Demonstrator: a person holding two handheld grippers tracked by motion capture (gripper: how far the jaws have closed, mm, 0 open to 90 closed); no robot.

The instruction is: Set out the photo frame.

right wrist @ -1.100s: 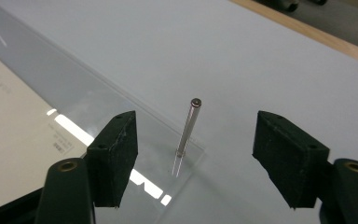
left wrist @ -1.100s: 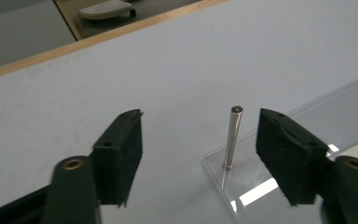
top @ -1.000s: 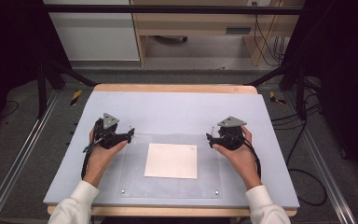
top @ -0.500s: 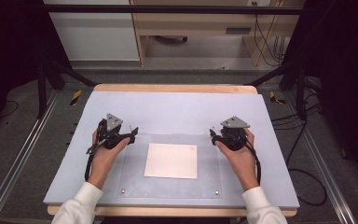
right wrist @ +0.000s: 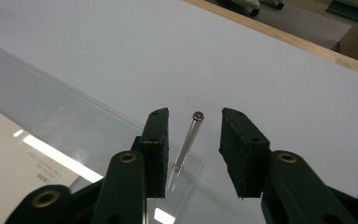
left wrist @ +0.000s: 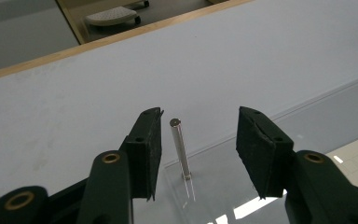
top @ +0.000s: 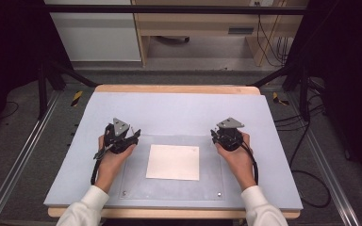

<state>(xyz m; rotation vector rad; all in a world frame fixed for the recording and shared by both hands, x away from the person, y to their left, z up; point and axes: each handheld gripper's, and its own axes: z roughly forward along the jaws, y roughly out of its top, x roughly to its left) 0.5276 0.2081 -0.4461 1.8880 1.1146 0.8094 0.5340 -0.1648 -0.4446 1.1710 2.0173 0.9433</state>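
Metal pins (left wrist: pixel 180 148) upright on clear plate (top: pixel 136 184), paper (top: pixel 173 162) between.

Both forearms enter from the bottom of the high view, white sleeves at the wrists, and angle forward and slightly inward. The left hand (top: pixel 109 159) wraps the left gripper (top: pixel 131 134) from behind, its grey plate on top and its 2 jaws pointing forward and to the right. The right hand (top: pixel 237 155) holds the right gripper (top: pixel 215 135) likewise, turned inward. Each gripper's jaws have just been closing and stand partly apart, pads (left wrist: pixel 148 147) pressing on nothing.
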